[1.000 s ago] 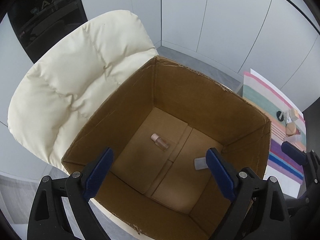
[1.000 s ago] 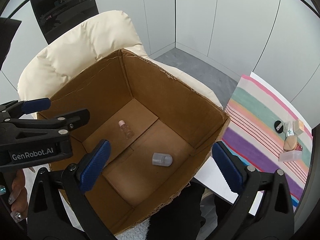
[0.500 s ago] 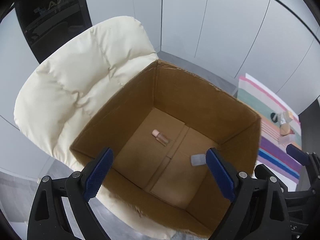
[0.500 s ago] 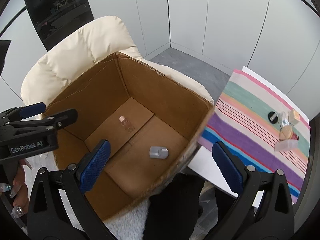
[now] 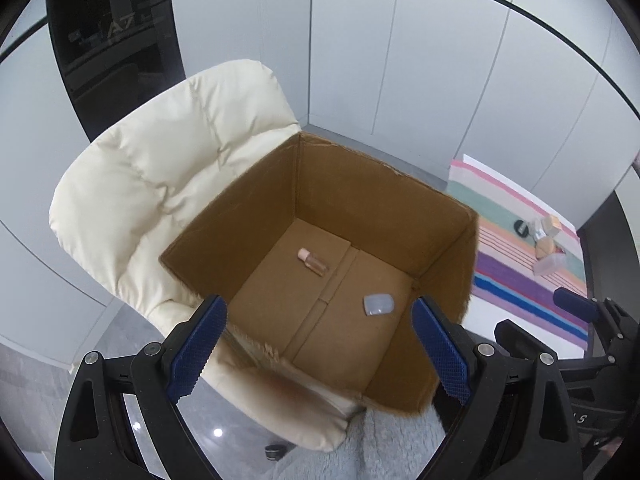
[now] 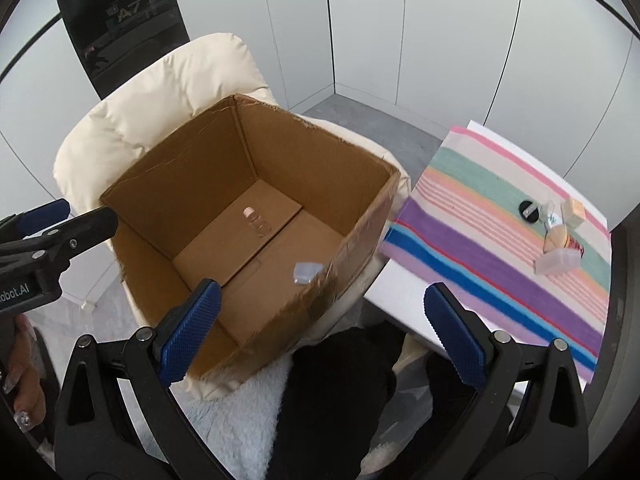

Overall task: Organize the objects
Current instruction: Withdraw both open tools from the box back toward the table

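Both views had pulled back from the cardboard box (image 5: 384, 200), left gripper (image 5: 320, 346) and right gripper (image 6: 320, 334) spread empty, pink bottle (image 5: 313, 261) and grey cap (image 5: 378, 304) on the box floor at centre frame, striped cloth (image 6: 500, 248) at right.

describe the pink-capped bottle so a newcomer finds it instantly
Find the open cardboard box on the cream chair. On its floor lie two things; the small clear bottle with a pink cap lies on its side left of the centre seam. Its neighbour, the pale grey cap-shaped piece, is stubbier and opaque.

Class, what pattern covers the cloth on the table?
Multicoloured stripes on the cloth, clearest in the right wrist view.
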The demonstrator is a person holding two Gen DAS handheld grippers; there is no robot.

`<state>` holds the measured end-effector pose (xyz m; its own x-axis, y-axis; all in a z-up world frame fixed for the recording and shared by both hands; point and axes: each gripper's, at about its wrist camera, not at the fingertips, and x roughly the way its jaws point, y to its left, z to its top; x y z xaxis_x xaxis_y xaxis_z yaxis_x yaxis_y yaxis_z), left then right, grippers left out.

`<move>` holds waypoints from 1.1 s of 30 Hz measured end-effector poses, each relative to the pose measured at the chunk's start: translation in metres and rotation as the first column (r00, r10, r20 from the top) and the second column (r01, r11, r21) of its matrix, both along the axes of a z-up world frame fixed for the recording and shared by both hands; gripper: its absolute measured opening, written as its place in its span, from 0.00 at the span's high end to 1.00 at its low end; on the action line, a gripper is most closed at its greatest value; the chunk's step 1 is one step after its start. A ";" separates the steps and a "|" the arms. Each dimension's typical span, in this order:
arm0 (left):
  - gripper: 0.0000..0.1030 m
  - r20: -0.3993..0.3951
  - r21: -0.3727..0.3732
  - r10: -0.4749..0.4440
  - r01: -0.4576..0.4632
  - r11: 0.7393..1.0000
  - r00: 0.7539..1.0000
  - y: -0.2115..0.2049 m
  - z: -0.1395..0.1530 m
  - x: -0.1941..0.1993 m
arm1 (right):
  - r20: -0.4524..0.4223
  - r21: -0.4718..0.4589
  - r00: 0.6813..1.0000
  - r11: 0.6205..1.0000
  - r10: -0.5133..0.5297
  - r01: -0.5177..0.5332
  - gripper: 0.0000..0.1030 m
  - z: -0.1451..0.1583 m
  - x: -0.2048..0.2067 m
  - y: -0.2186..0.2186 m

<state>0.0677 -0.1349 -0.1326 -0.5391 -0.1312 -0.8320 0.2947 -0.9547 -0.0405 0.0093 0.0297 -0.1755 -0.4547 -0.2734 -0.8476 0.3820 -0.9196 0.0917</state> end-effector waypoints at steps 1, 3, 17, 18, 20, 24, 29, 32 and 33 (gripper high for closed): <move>0.08 0.003 0.009 -0.003 0.003 1.000 1.000 0.001 0.000 0.004 | 0.002 -0.004 1.000 1.000 0.000 0.000 0.00 0.001 0.004 0.002; 0.08 0.000 0.025 -0.003 0.003 1.000 1.000 0.004 0.000 0.014 | 0.003 -0.007 1.000 1.000 0.002 -0.002 0.00 0.003 0.015 0.006; 0.08 -0.114 0.018 0.045 -0.043 0.999 0.992 0.006 0.013 0.029 | 0.011 -0.033 1.000 0.999 -0.003 0.004 0.00 0.010 0.041 0.016; 0.08 -0.114 0.018 0.045 -0.043 0.999 0.992 0.007 0.013 0.029 | 0.013 -0.033 1.000 0.999 -0.007 0.007 0.00 0.010 0.041 0.017; 0.08 -0.107 0.016 0.042 -0.040 0.999 0.993 0.008 0.012 0.027 | 0.013 -0.032 1.000 0.999 -0.010 0.010 0.00 0.009 0.041 0.018; 0.08 -0.101 0.017 0.041 -0.040 0.999 0.994 0.011 0.010 0.021 | 0.012 -0.041 1.000 0.999 -0.026 0.026 0.00 0.010 0.040 0.025; 0.08 -0.099 0.037 0.016 -0.013 0.999 0.995 0.024 0.010 0.009 | 0.011 -0.040 0.997 0.996 -0.080 0.081 0.00 0.011 0.039 0.044; 0.08 -0.087 0.048 -0.022 0.026 0.999 0.996 0.038 0.007 -0.003 | 0.008 -0.037 0.993 0.992 -0.120 0.120 0.00 0.012 0.038 0.060; 0.08 -0.085 0.049 -0.036 0.040 0.998 0.996 0.044 0.007 -0.007 | 0.008 -0.037 0.991 0.990 -0.134 0.134 0.00 0.012 0.039 0.066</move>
<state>0.0608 -0.0912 -0.1258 -0.6108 -0.0680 -0.7888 0.2515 -0.9614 -0.1118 0.0478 0.0958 -0.1635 -0.4850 -0.2415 -0.8405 0.2549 -0.9584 0.1283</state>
